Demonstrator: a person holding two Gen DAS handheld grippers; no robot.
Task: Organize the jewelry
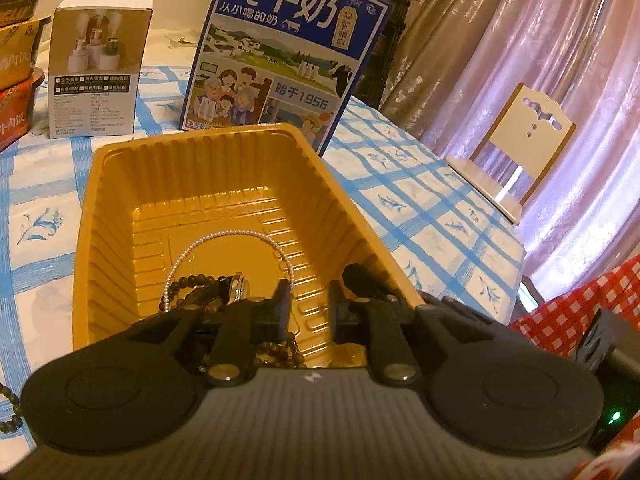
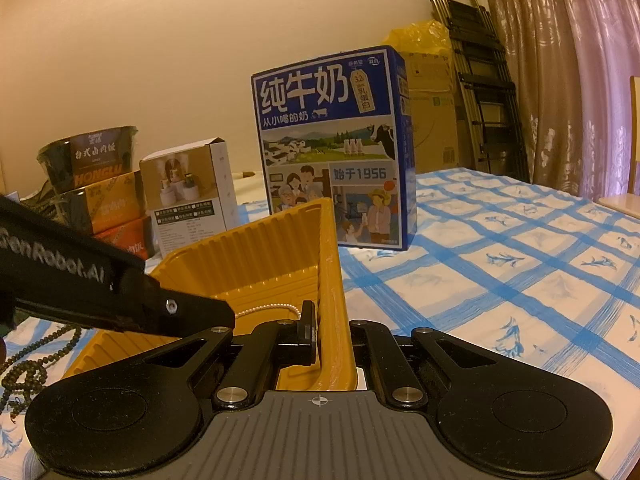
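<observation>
A gold plastic tray [image 1: 120, 220] stands on the blue-checked tablecloth. In it lie a pearl necklace [image 1: 224, 236], a dark bead bracelet [image 1: 192, 280], a watch [image 1: 240, 286] and a brown bead string [image 1: 280, 350]. My left gripper [image 1: 310, 304] hangs over the tray's near end, its jaws a little apart with nothing between them. From the right wrist view it shows as a black arm [image 2: 160, 300] reaching in from the left. My right gripper [image 2: 326, 332] is shut on the tray's right wall [image 2: 332, 280], one finger inside and the other hidden outside.
A blue milk carton [image 1: 280, 52] and a small white box [image 1: 96, 68] stand behind the tray. Stacked noodle bowls [image 2: 92, 184] sit at the far left. A long dark bead string [image 2: 28, 360] lies on the cloth left of the tray. A chair [image 1: 516, 152] stands past the table's right edge.
</observation>
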